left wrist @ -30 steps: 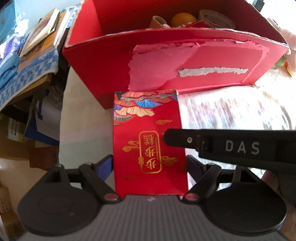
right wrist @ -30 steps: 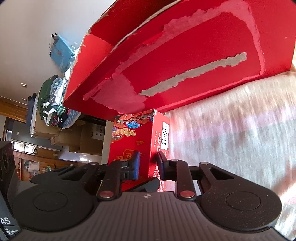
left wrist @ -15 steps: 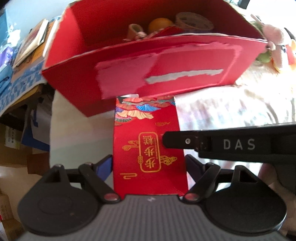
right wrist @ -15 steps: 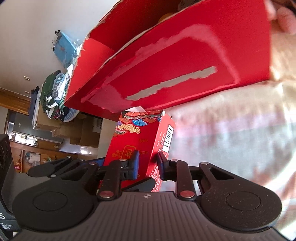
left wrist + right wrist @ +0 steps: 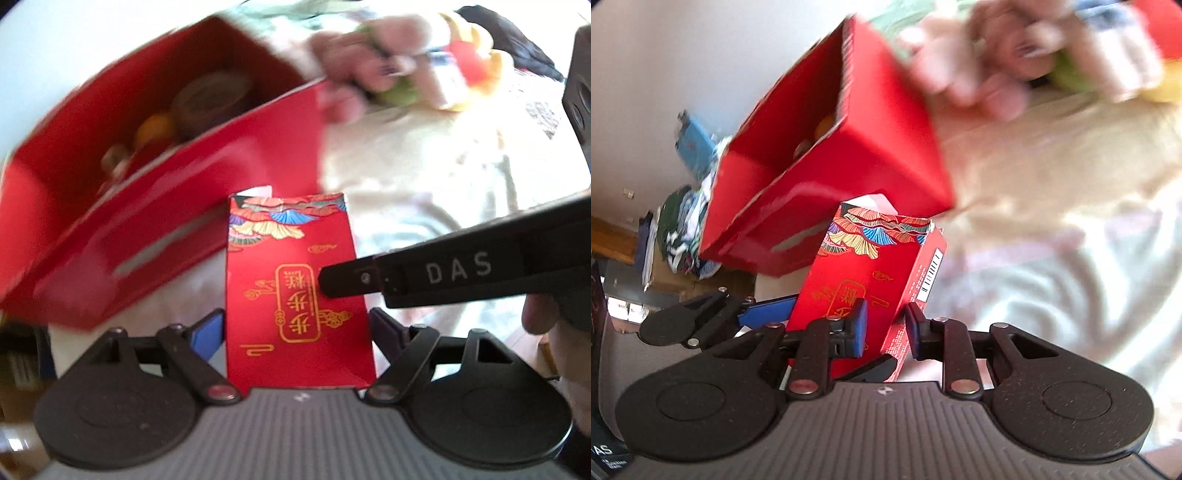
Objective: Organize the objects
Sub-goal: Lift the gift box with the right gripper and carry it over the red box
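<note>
A small red gift box (image 5: 295, 291) with gold characters and a coloured fan pattern is held off the bed between both grippers. My left gripper (image 5: 297, 328) is shut on its two sides. My right gripper (image 5: 884, 328) is shut on the box's edge (image 5: 882, 280); its finger shows in the left wrist view (image 5: 354, 277) lying across the box front. A large open red carton (image 5: 122, 206) stands behind and left, holding an orange (image 5: 155, 127), a tape roll (image 5: 214, 96) and other small items.
A pale bedsheet (image 5: 424, 177) lies below and to the right. Plush toys (image 5: 399, 70) lie beyond the carton's right end. Piled clothes and boxes (image 5: 679, 229) are far left in the right wrist view.
Both grippers have lifted the small box and swung right. The carton now sits lower and further left in view, its inside visible, and the plush toys have come into view.
</note>
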### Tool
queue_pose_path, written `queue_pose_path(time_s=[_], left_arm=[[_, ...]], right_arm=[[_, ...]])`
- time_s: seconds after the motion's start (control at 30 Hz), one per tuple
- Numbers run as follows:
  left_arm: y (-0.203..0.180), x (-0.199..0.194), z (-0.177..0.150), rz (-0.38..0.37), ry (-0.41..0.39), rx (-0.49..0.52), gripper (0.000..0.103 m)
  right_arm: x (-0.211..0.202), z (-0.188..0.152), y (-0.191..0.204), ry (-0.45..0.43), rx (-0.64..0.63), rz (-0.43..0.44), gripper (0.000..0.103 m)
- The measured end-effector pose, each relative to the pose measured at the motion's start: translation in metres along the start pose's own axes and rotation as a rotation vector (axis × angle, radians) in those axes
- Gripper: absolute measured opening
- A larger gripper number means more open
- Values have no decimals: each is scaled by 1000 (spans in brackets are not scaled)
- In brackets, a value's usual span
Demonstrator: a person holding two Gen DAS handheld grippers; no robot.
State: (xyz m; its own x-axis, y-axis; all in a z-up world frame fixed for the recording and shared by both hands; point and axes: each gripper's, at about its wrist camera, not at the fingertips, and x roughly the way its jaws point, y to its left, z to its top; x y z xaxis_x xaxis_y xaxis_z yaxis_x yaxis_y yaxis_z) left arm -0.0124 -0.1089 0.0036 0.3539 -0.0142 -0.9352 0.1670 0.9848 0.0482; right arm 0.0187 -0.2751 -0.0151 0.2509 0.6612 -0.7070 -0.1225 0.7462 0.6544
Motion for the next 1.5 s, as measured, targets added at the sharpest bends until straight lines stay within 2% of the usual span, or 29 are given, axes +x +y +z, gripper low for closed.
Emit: queue_pose_path(time_s=[0.27,0.4,0.53,0.6,0.77,0.93,1.1,1.2,1.33,1.5], left_arm=[[-68,-14,35,-44,-113,176,80],[-92,-37,49,-37,-225,246,80],[-101,-54,63,9,-316,254,80],[-99,-54,72,33,-329,230,80],[-67,-65,83,36,-351,114,80],[-31,-88,78,98,-408,37,80],[19,-99,72,143,-423,-68,80],[56,-98,66,145,-404,-150,80],[101,-86,54,198,-357,-223,80],[152,-63,40,175,-288,-327,80]], right_arm=[[-62,4,-35,-140,52,-39,25],[-86,9,-42,-210,54,-20,26],[-103,24,-39,-287,15,6,25],[-105,36,-37,-299,-3,32,25],[-94,61,-12,-309,-68,88,25],[-67,85,27,-287,-145,134,25],[-33,104,75,-256,-235,152,25],[2,113,99,-196,-261,163,25],[50,117,125,-117,-292,175,25],[101,124,142,-35,-298,157,25]])
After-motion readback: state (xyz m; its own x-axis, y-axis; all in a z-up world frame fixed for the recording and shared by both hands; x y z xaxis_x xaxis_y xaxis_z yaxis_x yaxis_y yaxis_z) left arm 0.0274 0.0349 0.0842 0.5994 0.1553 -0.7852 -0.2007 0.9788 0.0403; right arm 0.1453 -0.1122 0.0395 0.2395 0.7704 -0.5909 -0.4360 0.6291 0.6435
